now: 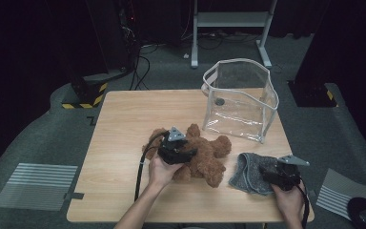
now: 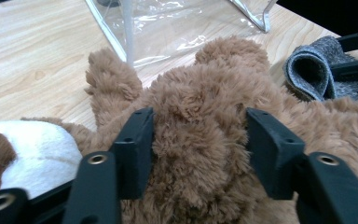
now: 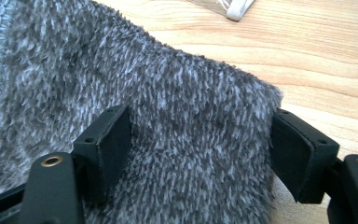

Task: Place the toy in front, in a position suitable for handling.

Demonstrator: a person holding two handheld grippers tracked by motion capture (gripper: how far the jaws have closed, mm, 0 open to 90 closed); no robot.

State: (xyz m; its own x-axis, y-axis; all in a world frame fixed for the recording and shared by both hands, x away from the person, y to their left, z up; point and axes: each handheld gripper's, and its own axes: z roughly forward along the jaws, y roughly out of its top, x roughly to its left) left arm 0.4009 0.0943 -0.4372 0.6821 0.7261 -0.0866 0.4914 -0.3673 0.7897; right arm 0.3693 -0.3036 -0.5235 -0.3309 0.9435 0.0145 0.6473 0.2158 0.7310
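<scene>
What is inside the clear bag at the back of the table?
A small dark round thing shows through the wall of the clear bag, low on its left side; I cannot tell whether it lies inside or is a fitting. Otherwise the bag looks empty.

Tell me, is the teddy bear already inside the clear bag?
No, in the high view the teddy bear lies on the table in front of the clear bag, outside it.

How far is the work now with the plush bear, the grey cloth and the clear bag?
Nothing looks packed yet: the clear bag stands open on the table, holding just one small dark thing. In hand: the left gripper straddles the plush bear, and the right gripper straddles the grey cloth. Probably left: moving both into the bag.
</scene>
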